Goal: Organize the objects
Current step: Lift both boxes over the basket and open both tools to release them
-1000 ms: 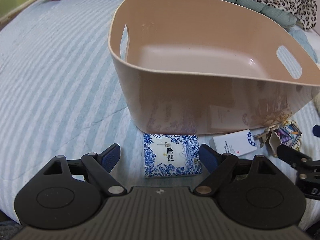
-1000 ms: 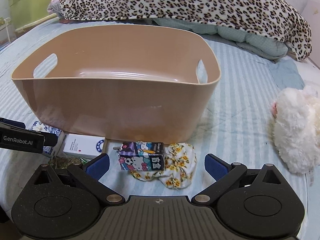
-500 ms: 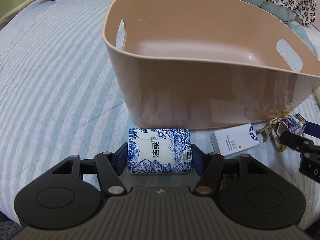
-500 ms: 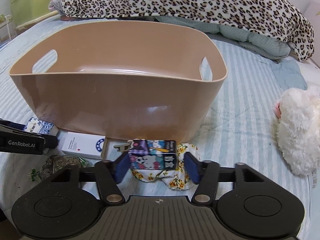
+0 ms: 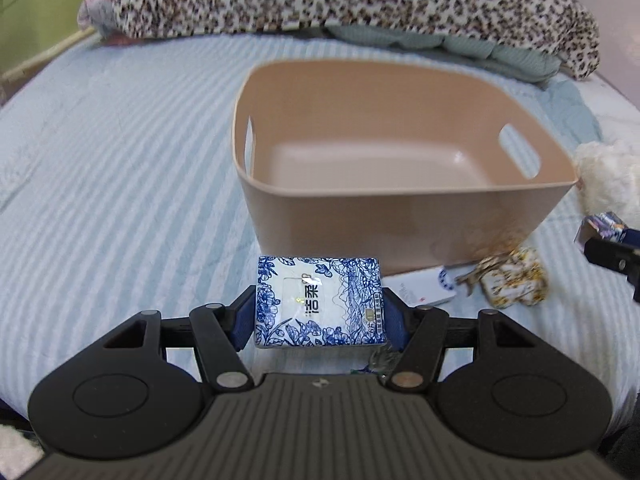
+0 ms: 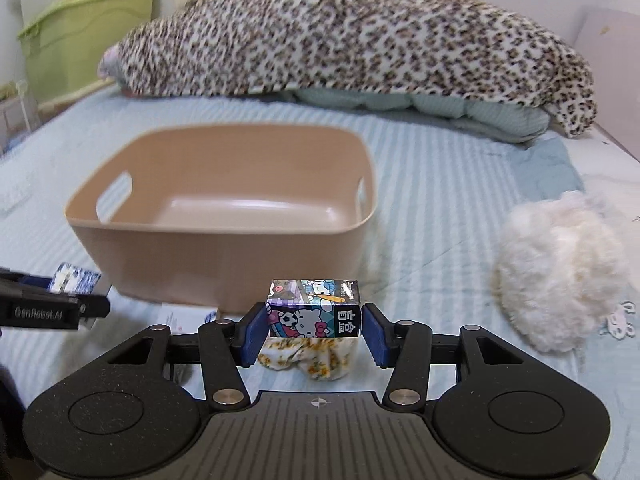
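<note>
A tan plastic basket with handle slots stands empty on the striped bed. My left gripper is shut on a blue-and-white floral tissue pack, held above the bed in front of the basket. My right gripper is shut on a small Hello Kitty box, lifted above a floral scrunchie. The tissue pack and left gripper also show at the left of the right wrist view. A white card box and keys lie by the basket's front.
A white fluffy plush toy lies on the bed to the right of the basket. A leopard-print blanket is heaped along the back over a pale green quilt. A green storage box stands at the far left.
Both grippers closed from open, the left on the tissue pack and the right on the Hello Kitty box, then lifted them up off the bed and back from the basket.
</note>
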`<state>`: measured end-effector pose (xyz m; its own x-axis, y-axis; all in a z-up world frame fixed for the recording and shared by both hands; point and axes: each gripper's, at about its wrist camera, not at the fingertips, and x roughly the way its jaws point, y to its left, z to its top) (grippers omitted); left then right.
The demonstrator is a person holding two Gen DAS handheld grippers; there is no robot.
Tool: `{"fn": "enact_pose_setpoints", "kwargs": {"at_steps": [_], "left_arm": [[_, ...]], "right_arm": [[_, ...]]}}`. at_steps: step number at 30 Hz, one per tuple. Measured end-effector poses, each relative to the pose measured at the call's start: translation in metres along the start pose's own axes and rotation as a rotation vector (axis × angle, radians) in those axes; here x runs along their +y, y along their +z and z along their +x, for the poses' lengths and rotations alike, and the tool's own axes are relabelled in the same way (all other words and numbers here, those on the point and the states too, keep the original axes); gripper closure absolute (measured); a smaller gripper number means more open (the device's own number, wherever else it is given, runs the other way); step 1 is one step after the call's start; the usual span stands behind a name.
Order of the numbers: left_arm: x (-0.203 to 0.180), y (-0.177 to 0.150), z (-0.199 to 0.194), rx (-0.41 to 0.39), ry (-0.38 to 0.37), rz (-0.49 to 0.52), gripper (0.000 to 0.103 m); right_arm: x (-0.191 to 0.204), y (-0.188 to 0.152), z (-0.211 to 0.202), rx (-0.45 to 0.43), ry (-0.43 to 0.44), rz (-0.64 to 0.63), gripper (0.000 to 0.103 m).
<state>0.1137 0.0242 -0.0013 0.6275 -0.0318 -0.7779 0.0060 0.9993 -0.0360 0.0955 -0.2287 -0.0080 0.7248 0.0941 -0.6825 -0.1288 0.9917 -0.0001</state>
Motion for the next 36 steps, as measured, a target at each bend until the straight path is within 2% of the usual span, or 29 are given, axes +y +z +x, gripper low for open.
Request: {"fn": "enact_pose_setpoints", "kwargs": {"at_steps": [9, 15, 25, 33, 36], "left_arm": [[-0.011, 0.033, -0.049, -0.153, -0.022, 0.004, 0.039], [-0.025, 0.066, -0.043, -0.225, 0.035, 0.026, 0.039], [-0.03, 0.098, 0.024, -0.159, 0.108, 0.061, 0.039], [-0.019, 0.1, 0.075, -0.081, 0.113, 0.027, 0.039], [-0.02, 0.097, 0.084, -0.048, 0.109, 0.044, 0.038]], "right_arm": [[-0.01, 0.034, -0.032, -0.106, 0.004, 0.036, 0.05], [-0.003, 0.059, -0.025, -0.148, 0.018, 0.026, 0.05], [0.021, 0.09, 0.021, -0.139, 0.018, -0.055, 0.05], [0.036, 0.085, 0.073, -0.021, -0.001, -0.129, 0.049], [0.033, 0.08, 0.085, 0.026, 0.007, -0.094, 0.047]]}}
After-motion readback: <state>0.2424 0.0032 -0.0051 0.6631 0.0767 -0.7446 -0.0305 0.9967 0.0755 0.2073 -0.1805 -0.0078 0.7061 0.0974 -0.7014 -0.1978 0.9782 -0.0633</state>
